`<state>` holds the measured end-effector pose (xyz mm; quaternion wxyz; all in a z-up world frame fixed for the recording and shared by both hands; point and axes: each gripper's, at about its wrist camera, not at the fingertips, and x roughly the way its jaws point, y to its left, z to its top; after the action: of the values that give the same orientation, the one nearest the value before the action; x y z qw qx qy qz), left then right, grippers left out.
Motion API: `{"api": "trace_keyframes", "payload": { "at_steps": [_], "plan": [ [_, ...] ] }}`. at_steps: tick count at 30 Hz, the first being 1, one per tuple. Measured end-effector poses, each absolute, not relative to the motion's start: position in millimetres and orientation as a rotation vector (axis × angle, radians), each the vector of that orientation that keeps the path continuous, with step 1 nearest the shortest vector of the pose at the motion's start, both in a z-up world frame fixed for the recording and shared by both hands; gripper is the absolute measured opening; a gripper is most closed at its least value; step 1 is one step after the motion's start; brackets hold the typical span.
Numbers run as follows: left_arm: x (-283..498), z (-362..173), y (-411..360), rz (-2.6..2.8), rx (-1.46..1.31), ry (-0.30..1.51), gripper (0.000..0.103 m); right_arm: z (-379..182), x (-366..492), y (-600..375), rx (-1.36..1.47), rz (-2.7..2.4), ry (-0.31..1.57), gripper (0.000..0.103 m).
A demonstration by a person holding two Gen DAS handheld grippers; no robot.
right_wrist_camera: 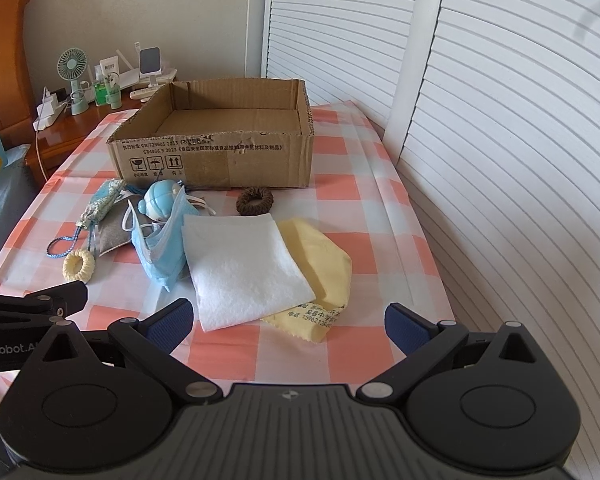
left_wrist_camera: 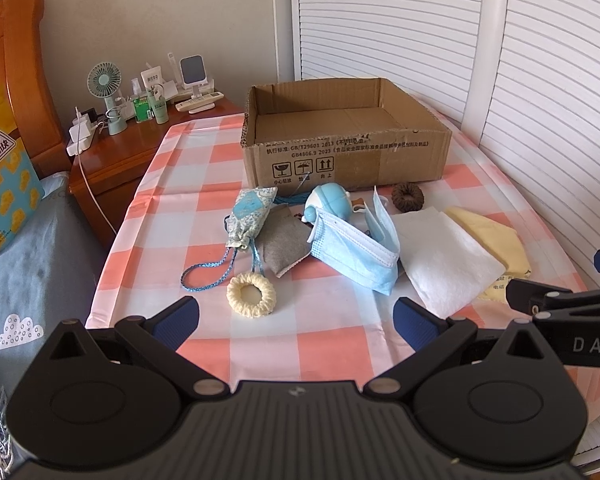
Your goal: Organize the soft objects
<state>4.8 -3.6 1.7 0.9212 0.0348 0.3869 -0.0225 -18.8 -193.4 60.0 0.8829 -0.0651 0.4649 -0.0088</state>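
Observation:
An open cardboard box (left_wrist_camera: 346,156) (right_wrist_camera: 216,156) stands empty at the back of the checked tablecloth (left_wrist_camera: 260,344). In front of it lie a cream knitted ring (left_wrist_camera: 252,295) (right_wrist_camera: 79,265), a floral pouch with a cord (left_wrist_camera: 250,216) (right_wrist_camera: 102,200), a grey pouch (left_wrist_camera: 282,246), a blue face mask (left_wrist_camera: 356,254) (right_wrist_camera: 162,248), a blue toy (left_wrist_camera: 328,202) (right_wrist_camera: 160,200), a brown scrunchie (left_wrist_camera: 408,197) (right_wrist_camera: 255,200), a white cloth (left_wrist_camera: 444,260) (right_wrist_camera: 244,268) and a yellow cloth (left_wrist_camera: 496,240) (right_wrist_camera: 320,256). My left gripper (left_wrist_camera: 296,324) is open and empty before the ring. My right gripper (right_wrist_camera: 286,326) is open and empty before the cloths.
A wooden nightstand (left_wrist_camera: 120,152) at the back left carries a small fan (left_wrist_camera: 105,92), bottles and chargers. White louvred doors (right_wrist_camera: 500,120) run along the right side. A bed with grey bedding (left_wrist_camera: 28,260) lies at the left.

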Motion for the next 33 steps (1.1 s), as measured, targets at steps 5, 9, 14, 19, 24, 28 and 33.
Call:
{"api": "trace_keyframes", "payload": {
  "at_steps": [5,9,14,19,24,28,33],
  "plan": [
    [8,-2,-1,-0.055,0.076,0.788,0.102,58,-16,-192,-0.146,-0.001,0.961,0.103],
    [11,-5,7,-0.096,0.053,0.779,0.102,56,-14,-190,-0.144,0.013,0.955,0.103],
    [16,-12,15,-0.114,0.043,0.777,0.102,52,-12,-187,-0.15,0.031,0.941,0.103],
    [26,-22,24,-0.119,0.047,0.804,0.102,47,-8,-189,-0.153,0.057,0.93,0.103],
    [35,-37,29,-0.114,0.071,0.849,0.102,34,-1,-197,-0.167,0.075,0.938,0.103],
    [44,-50,33,-0.116,0.063,0.89,0.102,26,2,-202,-0.155,0.105,0.953,0.103],
    [54,-65,38,-0.122,0.049,0.935,0.102,20,2,-203,-0.157,0.12,0.957,0.103]
  ]
}}
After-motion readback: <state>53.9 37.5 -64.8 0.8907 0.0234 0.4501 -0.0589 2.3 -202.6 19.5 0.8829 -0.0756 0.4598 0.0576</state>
